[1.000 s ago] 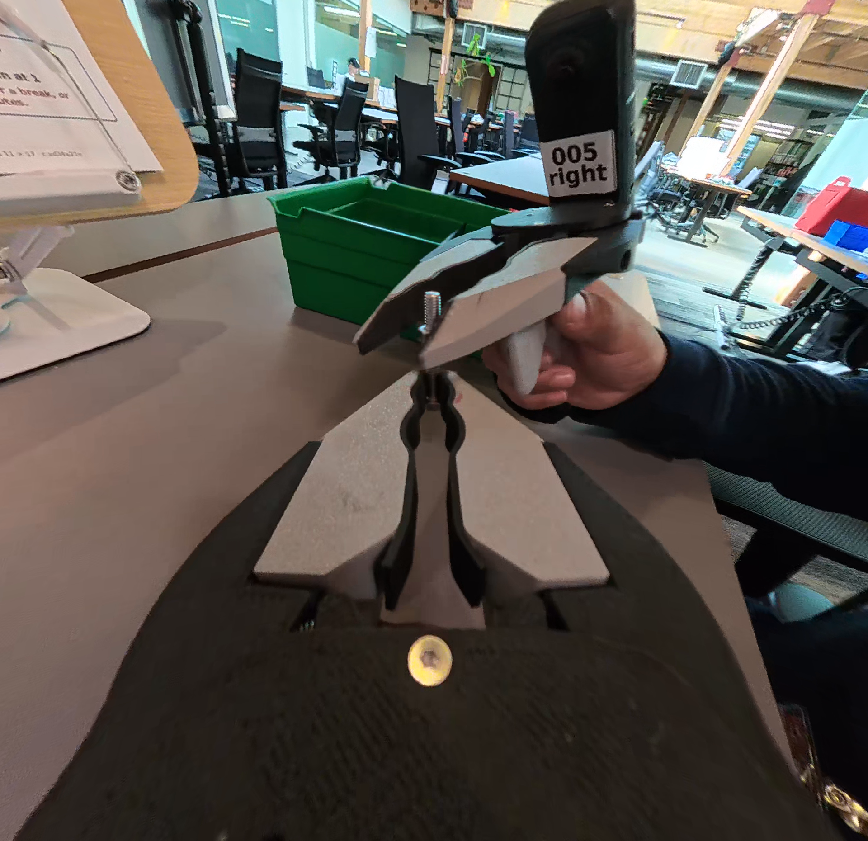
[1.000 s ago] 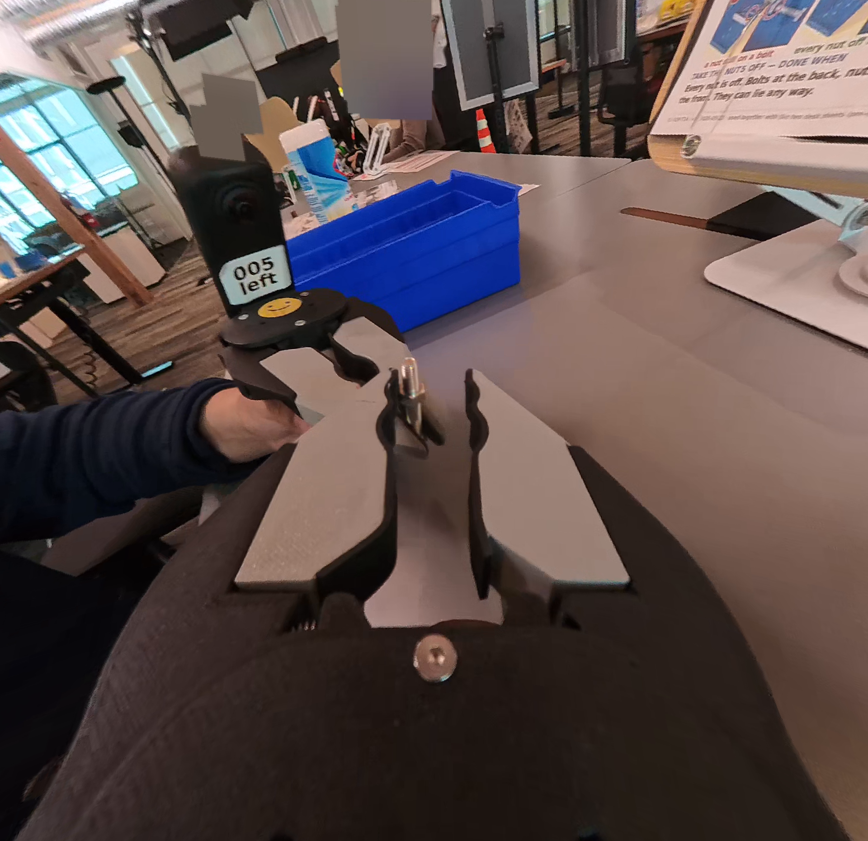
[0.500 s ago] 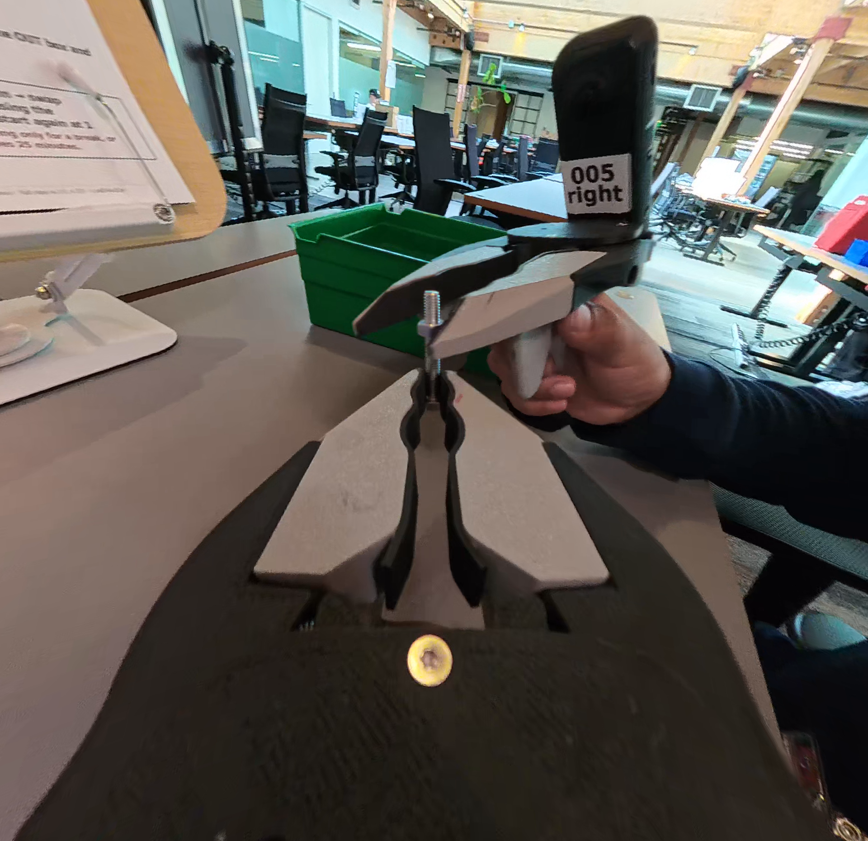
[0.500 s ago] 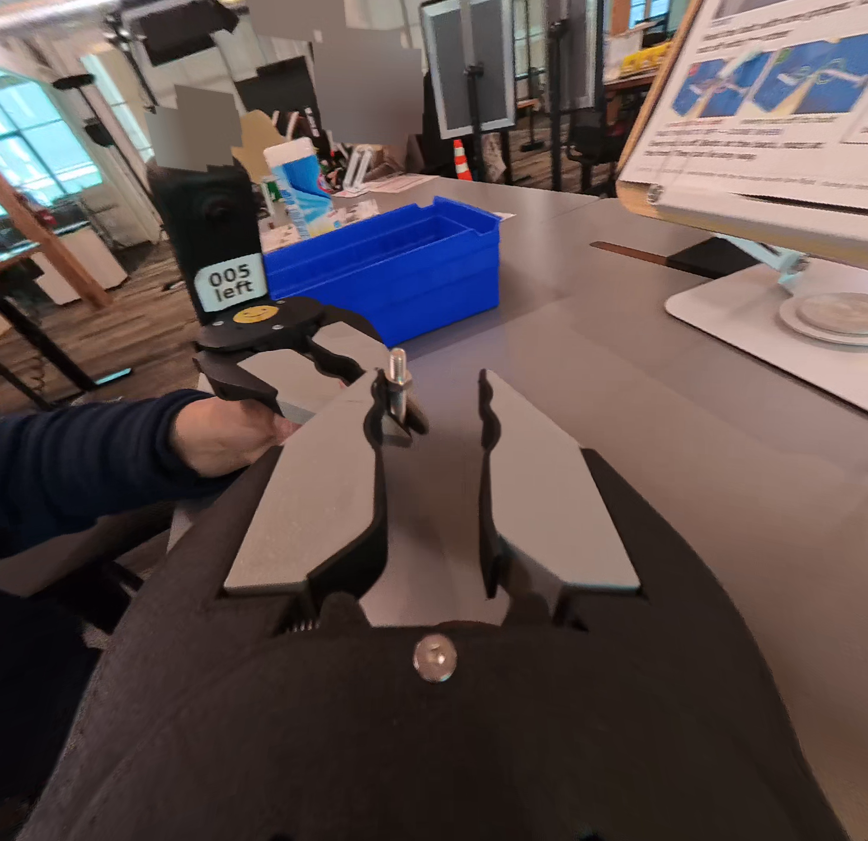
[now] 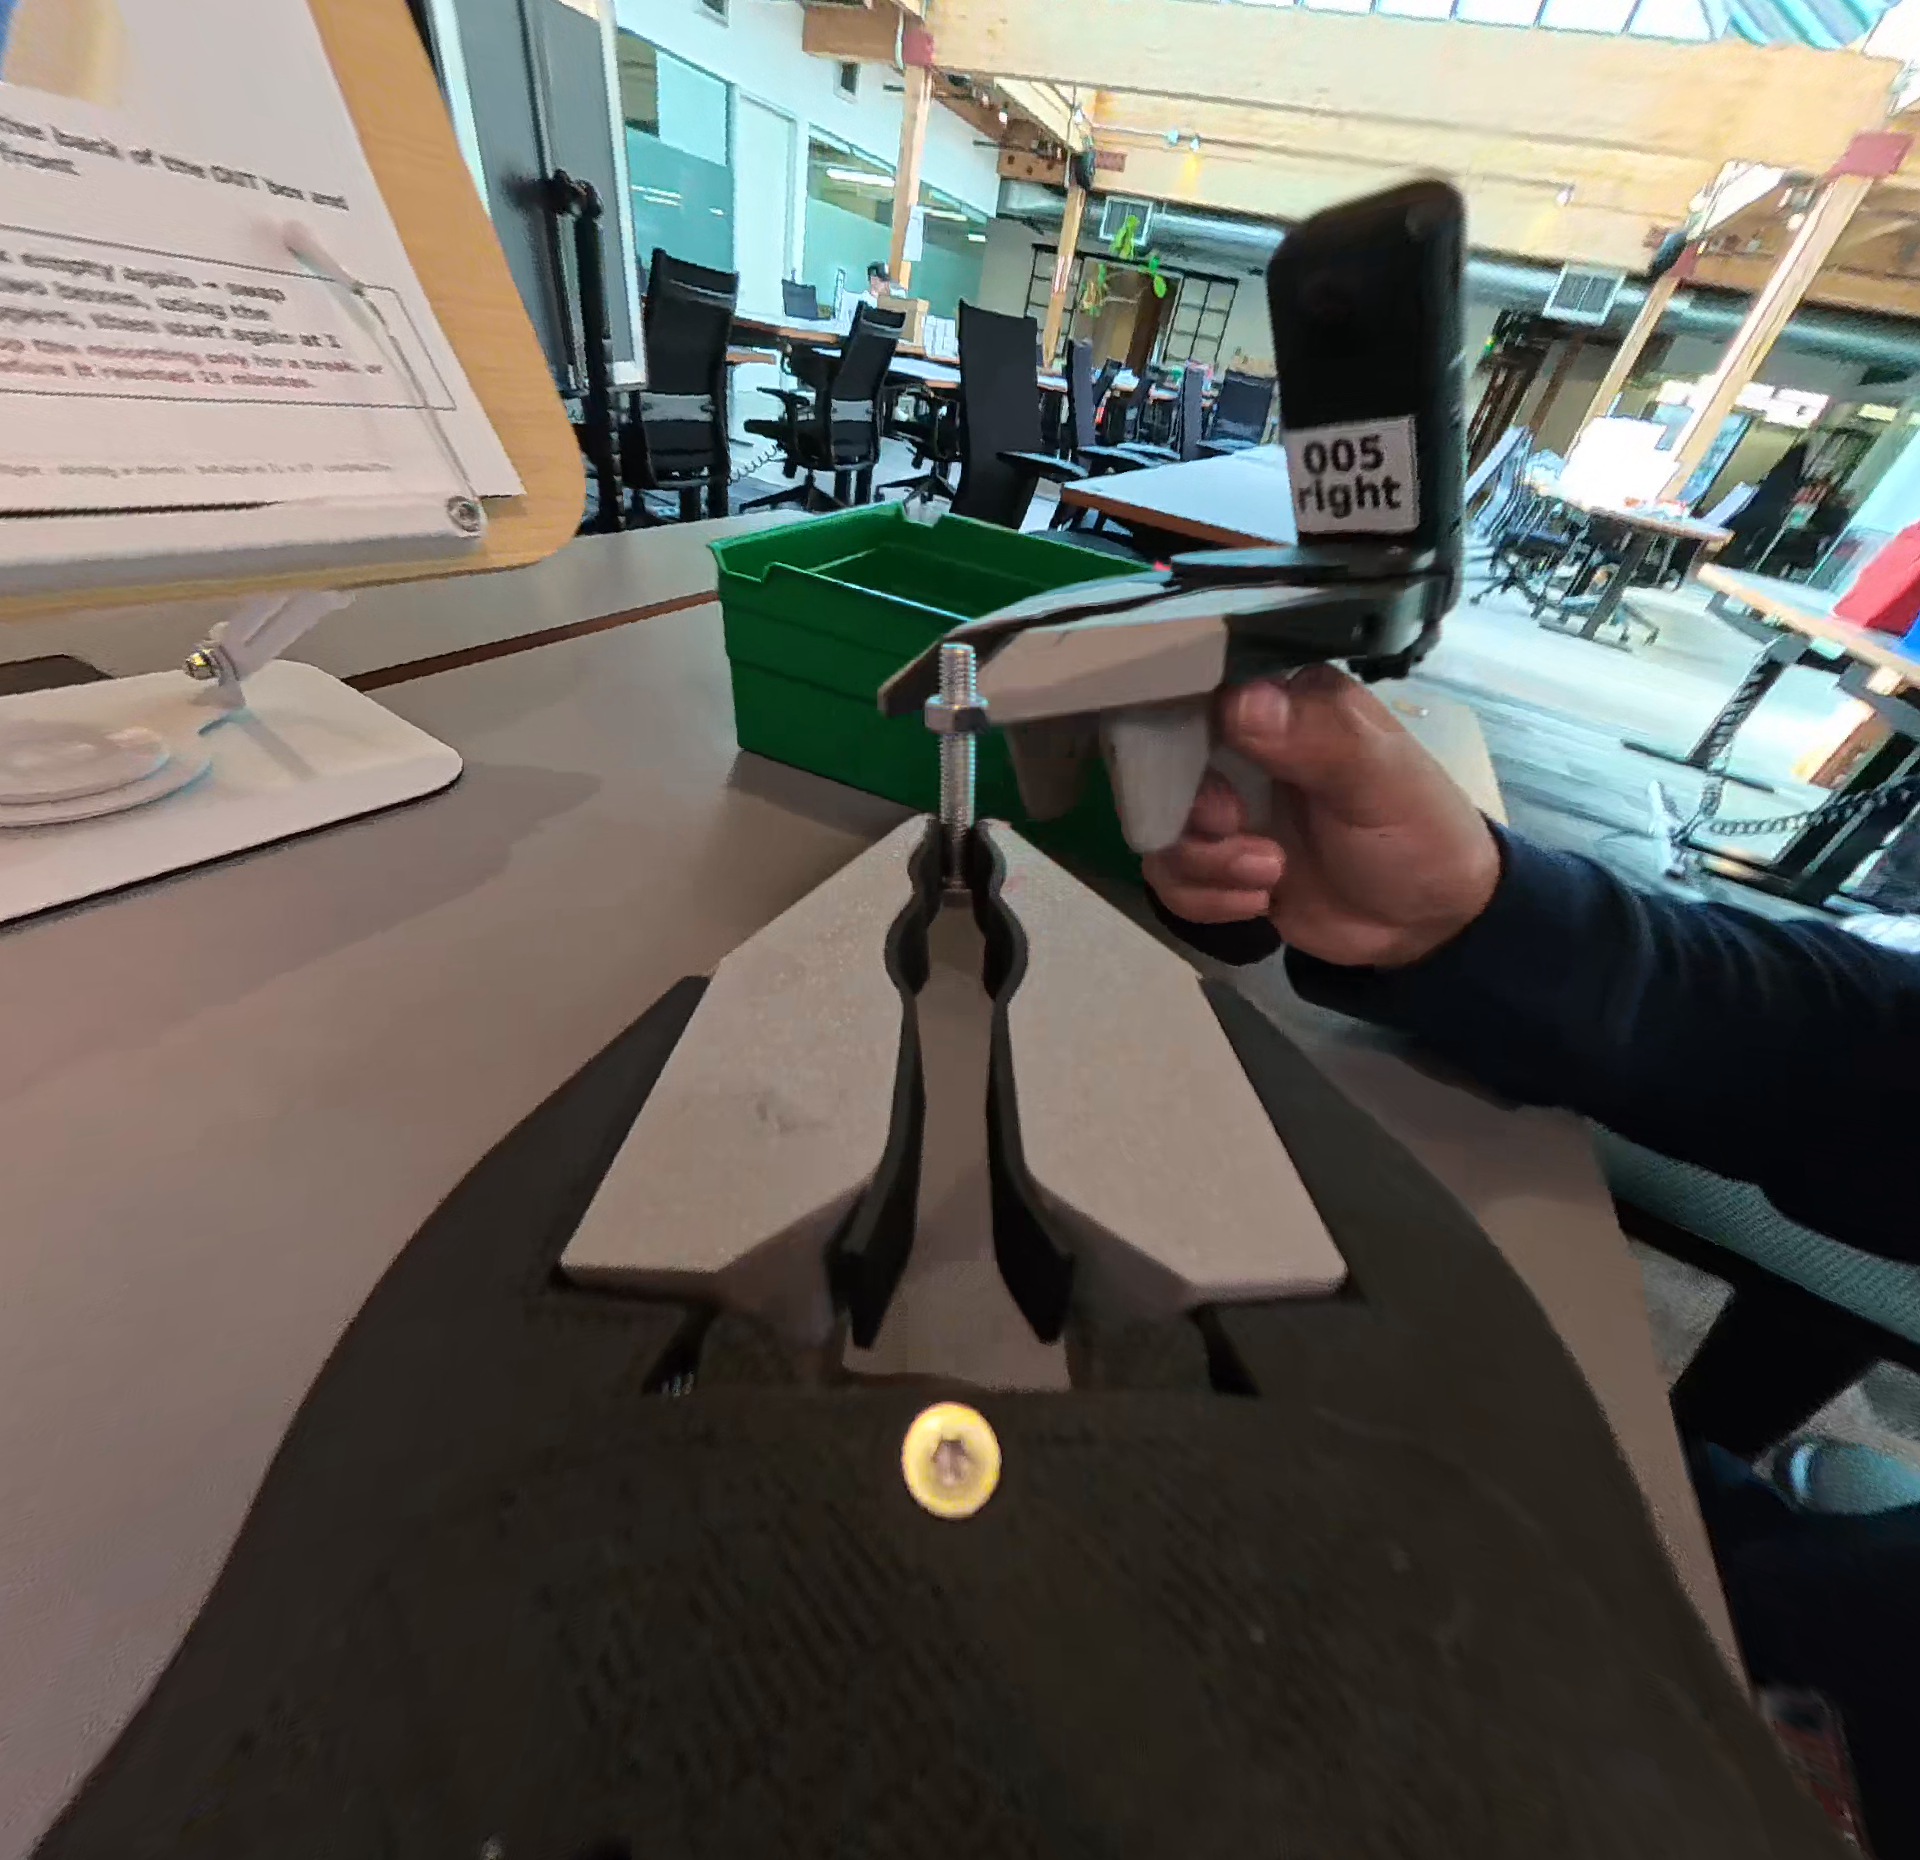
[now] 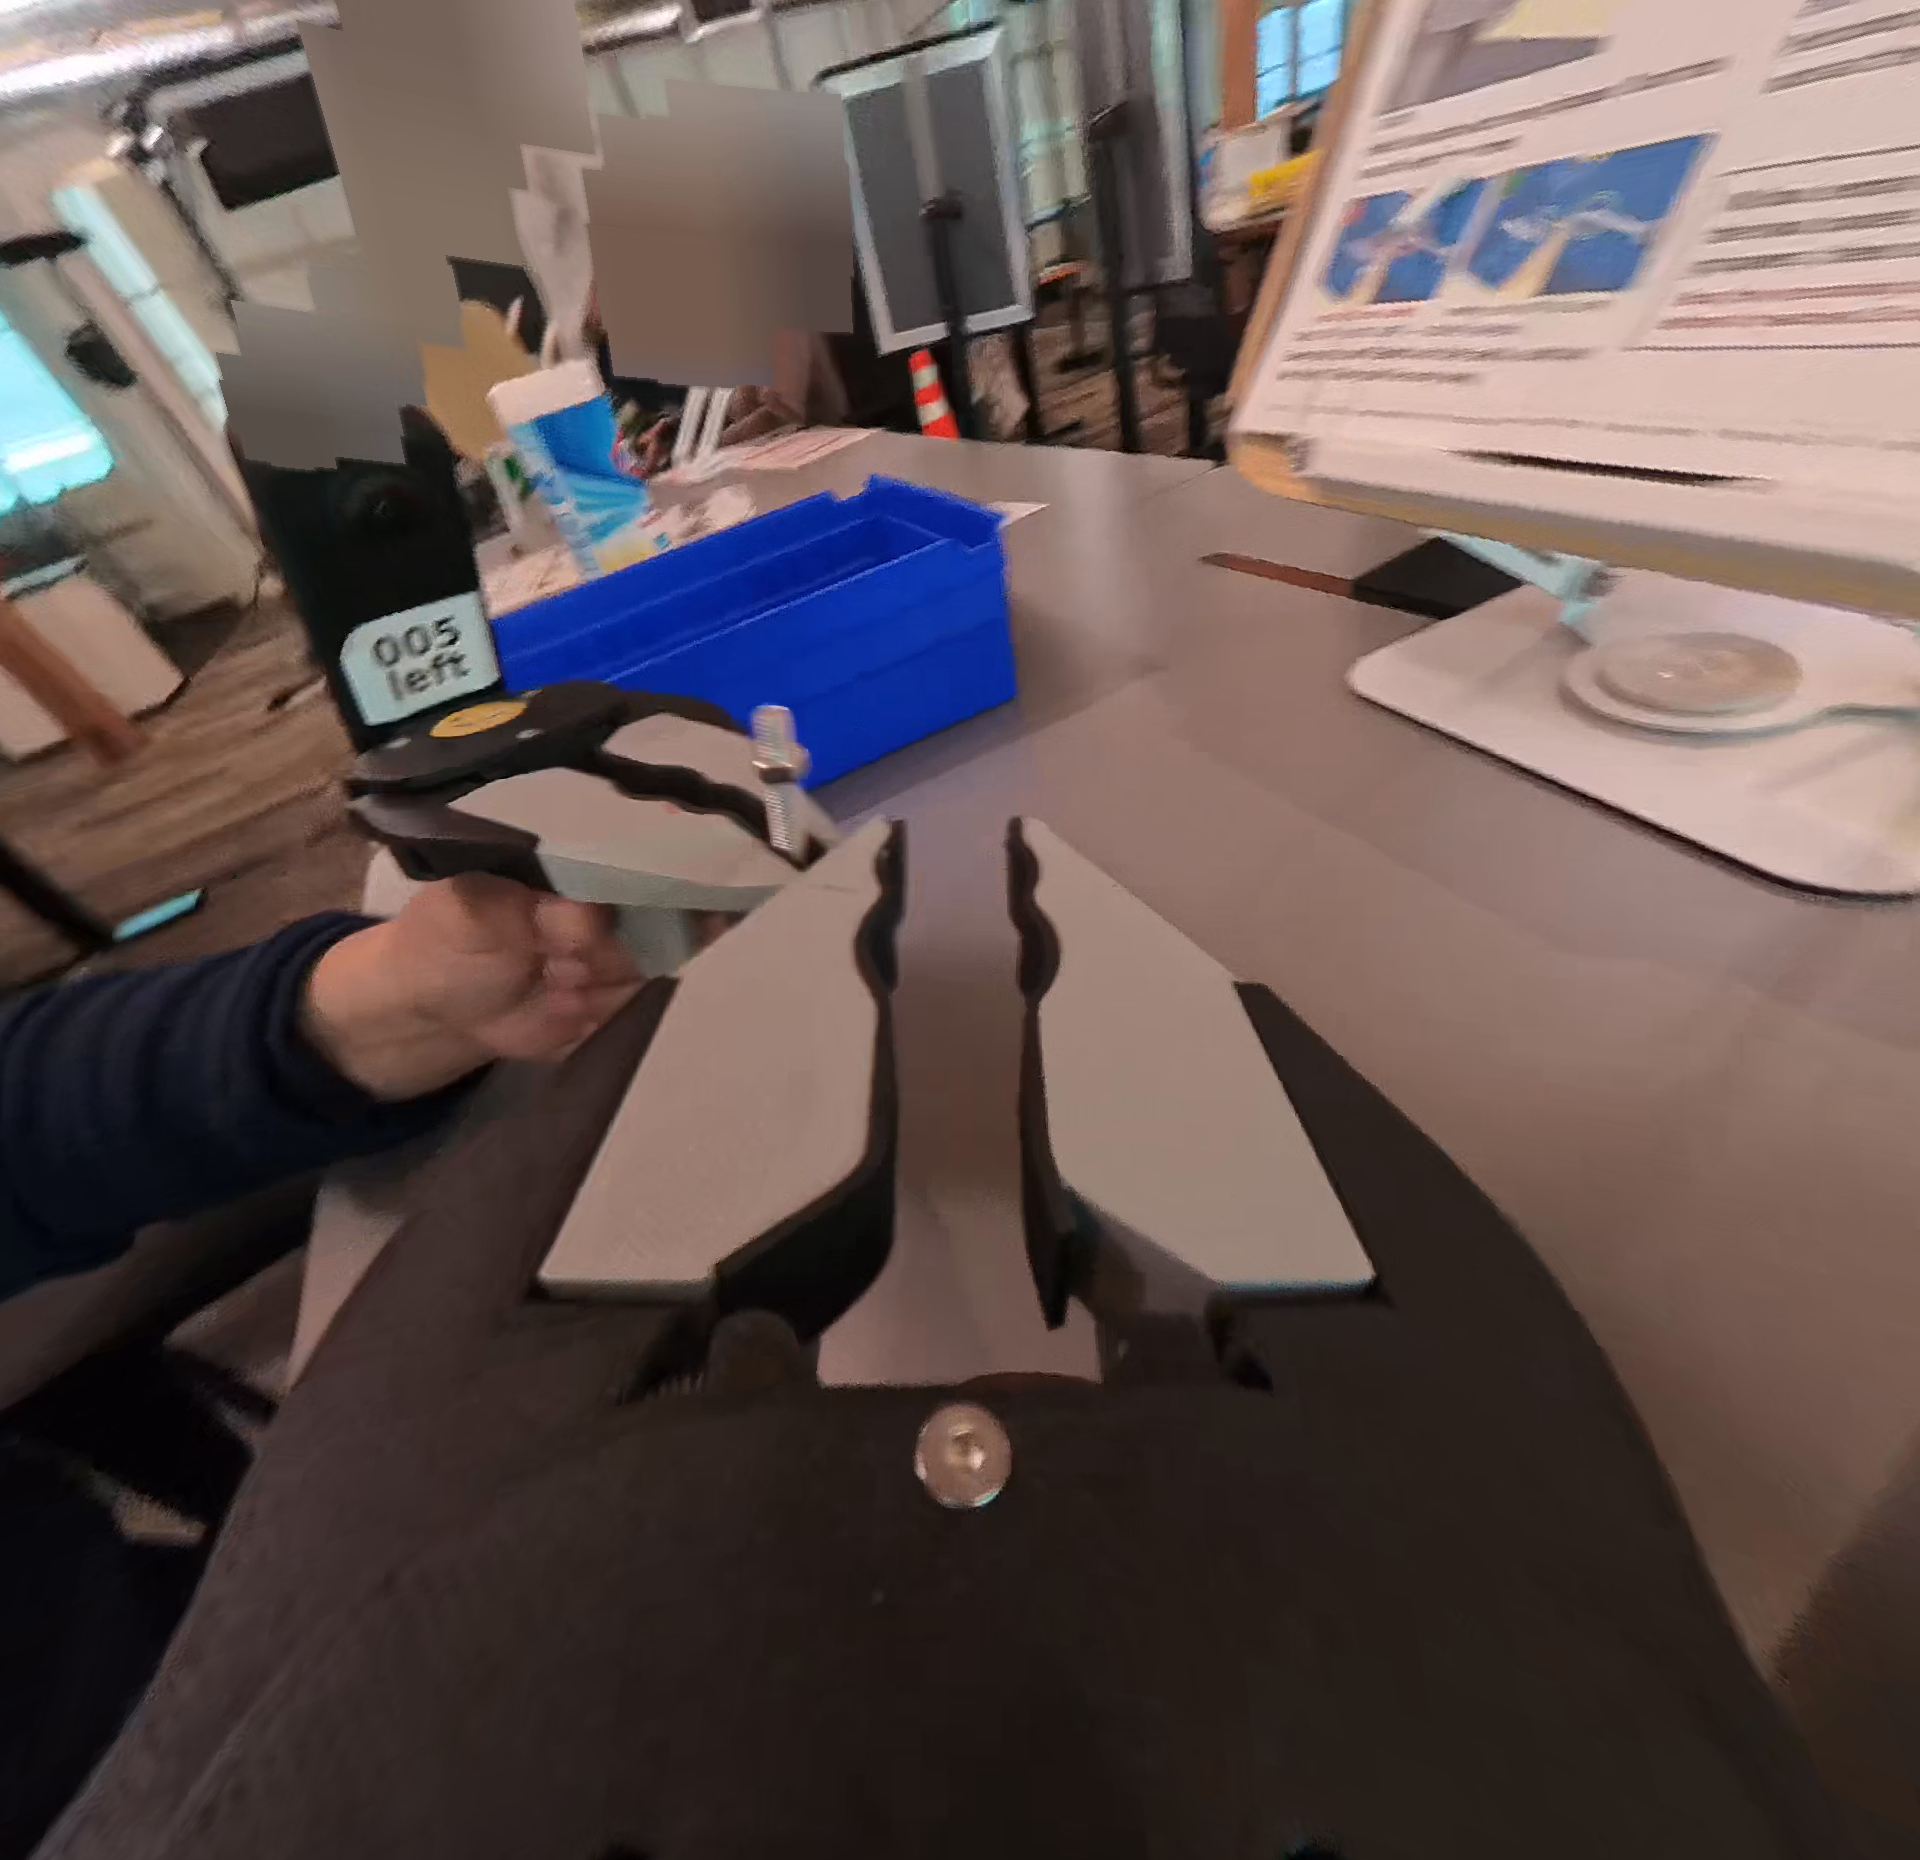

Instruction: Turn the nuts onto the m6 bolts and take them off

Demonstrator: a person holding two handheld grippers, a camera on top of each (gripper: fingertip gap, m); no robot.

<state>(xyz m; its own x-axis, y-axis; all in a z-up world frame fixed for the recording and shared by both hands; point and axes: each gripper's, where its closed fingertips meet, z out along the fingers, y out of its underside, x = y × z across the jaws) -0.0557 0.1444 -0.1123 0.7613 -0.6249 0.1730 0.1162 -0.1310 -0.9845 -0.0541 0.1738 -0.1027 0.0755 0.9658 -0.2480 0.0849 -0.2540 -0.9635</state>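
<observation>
My left gripper is shut on the lower end of a silver bolt and holds it upright above the grey table. A hex nut sits high on its thread, with a short length of thread above it. My right gripper is open and empty. The bolt and nut stand just outside its left fingertip, not between the jaws. In the left wrist view the right gripper is level with the nut. In the right wrist view the left gripper comes in from the left.
A green bin stands behind the bolt in the left wrist view. A blue bin stands behind the left gripper in the right wrist view. A tilted instruction sheet on a white stand stands at the back. A person's hands hold both grippers. The grippers are tip to tip, or close to it.
The bolt and nut were between my right gripper's jaws, against its left finger. Now the right gripper has shifted off, and the bolt stands outside its left fingertip. The left gripper stays shut.
</observation>
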